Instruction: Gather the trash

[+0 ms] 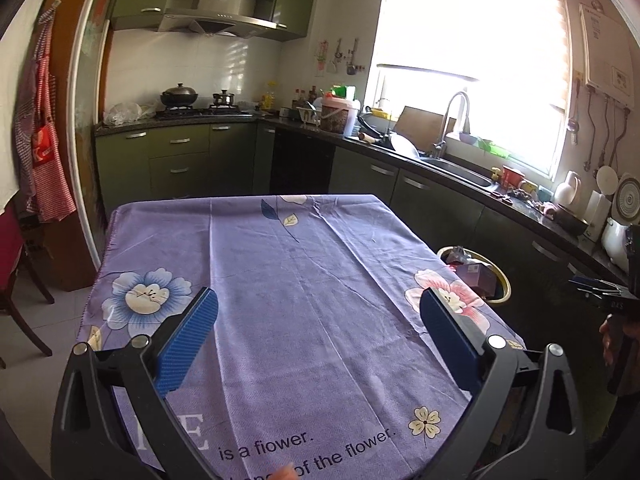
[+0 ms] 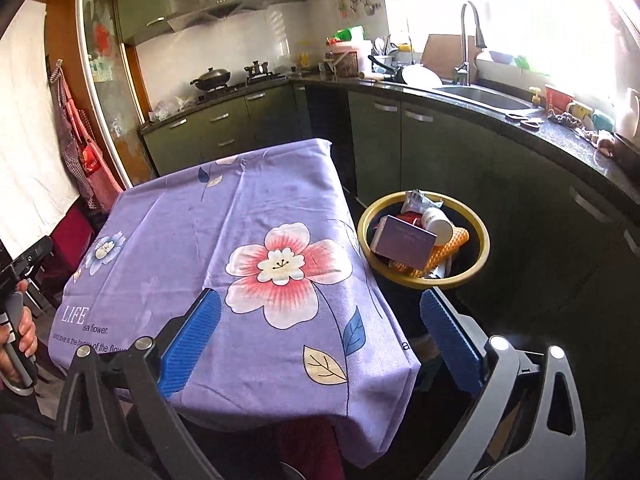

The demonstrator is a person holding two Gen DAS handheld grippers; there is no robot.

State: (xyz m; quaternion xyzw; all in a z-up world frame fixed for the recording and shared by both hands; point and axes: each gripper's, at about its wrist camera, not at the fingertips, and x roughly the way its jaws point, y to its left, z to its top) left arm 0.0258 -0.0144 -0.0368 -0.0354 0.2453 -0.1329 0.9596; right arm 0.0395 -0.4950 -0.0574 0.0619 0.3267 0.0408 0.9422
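Here, the room is a kitchen. On the far left a red checked apron [image 1: 46, 128] hangs by a brown door frame. Next to it, green cupboards [image 1: 176, 156] run under a dark counter. A black pot [image 1: 179, 95] sits on the stove [image 1: 200, 112], with a silver hood [image 1: 216, 20] above it. Further right there is a sink [image 1: 460, 168] with a tall tap [image 1: 454, 120], under a very bright window [image 1: 472, 64].

In the middle stands a table with a purple cloth [image 1: 300, 280]. The cloth has a blue flower [image 1: 146, 296] on the left, a pink flower [image 2: 276, 272] on the right, and words printed near the close edge. The top of the cloth is bare.

The left gripper [image 1: 318, 344] hangs over the close end of the table. Its blue fingers [image 1: 188, 352] are spread wide apart and hold nothing.

The right gripper [image 2: 320, 348] is over the right corner of the table. Its fingers [image 2: 450, 340] are spread wide too, with nothing in them.

Just beside the table on the right stands a black bin with a yellow rim [image 2: 478, 258]. The trash is inside it: a purple box [image 2: 402, 242], a white cup [image 2: 438, 220], a silver wrapper [image 2: 420, 200] and something orange [image 2: 448, 246].
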